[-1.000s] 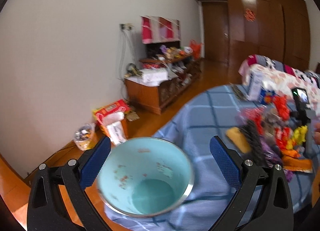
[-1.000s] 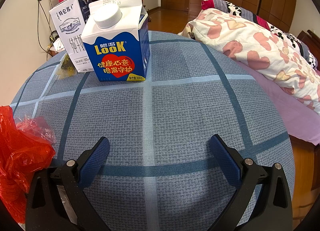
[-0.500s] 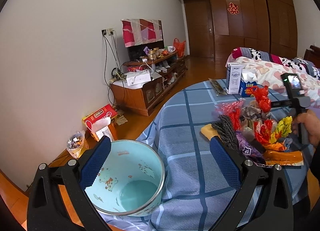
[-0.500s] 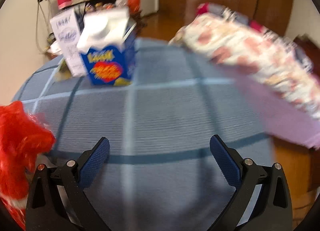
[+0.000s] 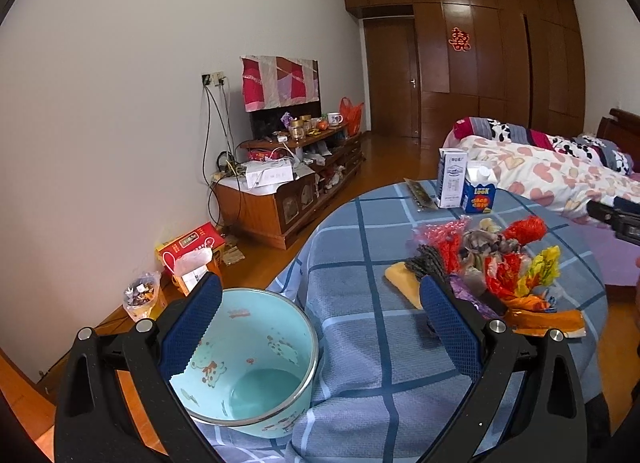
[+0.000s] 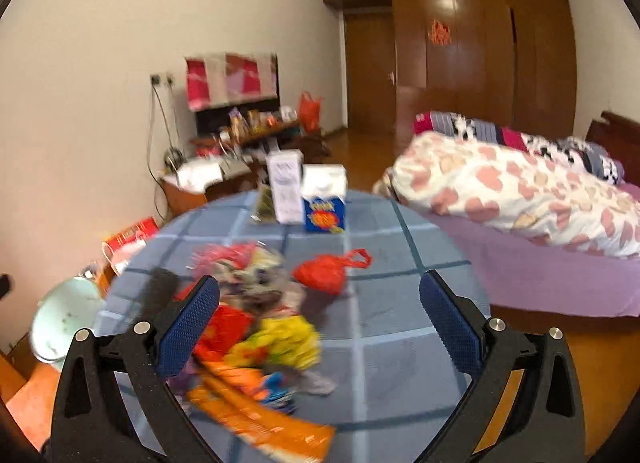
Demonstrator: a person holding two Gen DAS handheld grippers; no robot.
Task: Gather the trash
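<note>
A heap of colourful wrappers and plastic trash [image 5: 492, 267] lies on the round table with the blue checked cloth [image 5: 360, 263]; it also shows blurred in the right wrist view [image 6: 256, 323]. A light blue enamel pot [image 5: 248, 363] sits at the table's near left edge, also seen in the right wrist view [image 6: 64, 319]. My left gripper [image 5: 320, 335] is open, its left finger over the pot's rim. My right gripper [image 6: 320, 331] is open and empty above the table, with the heap by its left finger. A red bag [image 6: 324, 273] lies apart from the heap.
Two milk cartons [image 5: 466, 187] stand at the table's far side, also in the right wrist view [image 6: 308, 197]. A bed with a heart-print quilt [image 6: 520, 191] is to the right. A cluttered wooden TV cabinet [image 5: 288, 187] and boxes on the floor [image 5: 188, 259] stand along the left wall.
Both grippers have pulled back and risen. The right wrist view went from close on the cartons to the whole table with the heap. The left view now shows more of the room.
</note>
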